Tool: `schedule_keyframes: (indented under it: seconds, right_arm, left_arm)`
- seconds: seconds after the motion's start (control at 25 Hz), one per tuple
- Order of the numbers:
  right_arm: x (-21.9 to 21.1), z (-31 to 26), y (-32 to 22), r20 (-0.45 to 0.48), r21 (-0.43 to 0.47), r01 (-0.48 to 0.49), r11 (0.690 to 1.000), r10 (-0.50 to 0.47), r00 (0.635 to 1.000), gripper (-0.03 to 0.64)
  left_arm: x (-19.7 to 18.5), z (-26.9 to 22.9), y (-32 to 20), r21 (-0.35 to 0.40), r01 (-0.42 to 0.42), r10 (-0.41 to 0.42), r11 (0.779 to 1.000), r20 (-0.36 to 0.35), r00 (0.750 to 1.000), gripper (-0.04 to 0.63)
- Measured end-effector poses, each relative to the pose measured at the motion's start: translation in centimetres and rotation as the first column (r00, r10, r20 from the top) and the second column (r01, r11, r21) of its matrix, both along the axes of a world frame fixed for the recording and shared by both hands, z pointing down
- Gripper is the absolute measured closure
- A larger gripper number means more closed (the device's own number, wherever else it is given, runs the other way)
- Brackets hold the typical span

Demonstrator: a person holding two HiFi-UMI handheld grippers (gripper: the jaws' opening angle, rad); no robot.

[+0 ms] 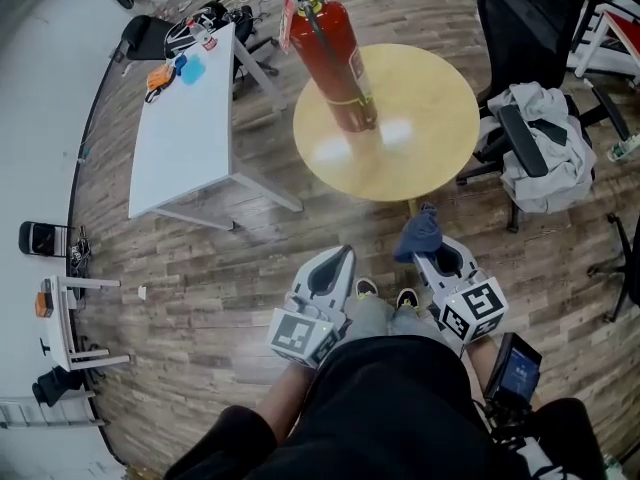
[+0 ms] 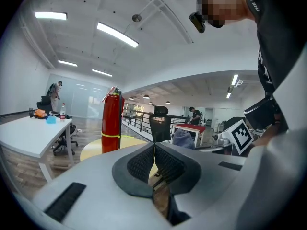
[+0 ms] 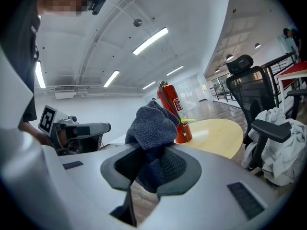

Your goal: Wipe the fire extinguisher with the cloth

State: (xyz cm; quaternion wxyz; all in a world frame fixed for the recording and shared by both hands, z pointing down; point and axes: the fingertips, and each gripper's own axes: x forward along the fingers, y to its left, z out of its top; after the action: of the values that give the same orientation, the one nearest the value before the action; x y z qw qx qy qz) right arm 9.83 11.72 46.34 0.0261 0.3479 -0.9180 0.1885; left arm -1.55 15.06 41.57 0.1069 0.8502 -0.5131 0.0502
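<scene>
A red fire extinguisher (image 1: pixel 335 58) stands upright on the round yellow table (image 1: pixel 420 148), toward its far left side. It also shows in the left gripper view as the extinguisher (image 2: pixel 112 121) and in the right gripper view as the extinguisher (image 3: pixel 173 111). My right gripper (image 1: pixel 430 243) is held low near my body, short of the table's near edge, shut on a dark blue cloth (image 1: pixel 420 233). The cloth (image 3: pixel 151 128) bunches up out of the jaws. My left gripper (image 1: pixel 340 263) is beside it, shut with nothing held.
A white rectangular table (image 1: pixel 185 128) with small items stands at the left. A black office chair (image 1: pixel 530 28) draped with grey clothing (image 1: pixel 545 153) stands right of the round table. Wooden floor lies between me and the table. A person stands far off in the room.
</scene>
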Motion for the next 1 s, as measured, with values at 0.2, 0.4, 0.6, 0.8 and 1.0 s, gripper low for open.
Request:
schedule_keyframes:
  seconds: [0.2, 0.4, 0.6, 0.8, 1.0]
  right_arm:
    - [-1.2, 0.9, -1.6, -0.018, -0.012, -0.012, 1.000, 0.012, 1.000, 0.520]
    - [-4.2, 1.5, -3.8, -0.055, -0.016, -0.003, 1.000, 0.002, 0.998, 0.520]
    - [-8.0, 1.4, -6.9, -0.093, -0.011, 0.015, 1.000, -0.016, 0.996, 0.520]
    - [-10.4, 1.8, -10.3, -0.123, -0.017, 0.007, 1.000, -0.009, 0.992, 0.520]
    - [-13.2, 1.7, -12.1, -0.151, 0.000, 0.028, 1.000, -0.028, 0.988, 0.520]
  left_arm:
    - [-0.9, 0.1, -2.1, -0.010, -0.007, 0.007, 1.000, -0.027, 1.000, 0.572]
    - [-4.0, 0.7, -4.8, -0.005, -0.005, 0.004, 1.000, -0.054, 0.999, 0.572]
    - [-8.8, 1.3, -7.7, -0.034, 0.039, -0.041, 0.999, -0.079, 0.996, 0.572]
    - [-12.0, 1.8, -10.4, 0.011, 0.029, -0.028, 1.000, -0.091, 0.995, 0.572]
    - [-14.6, 2.6, -11.7, -0.014, 0.044, -0.045, 0.999, -0.119, 0.992, 0.572]
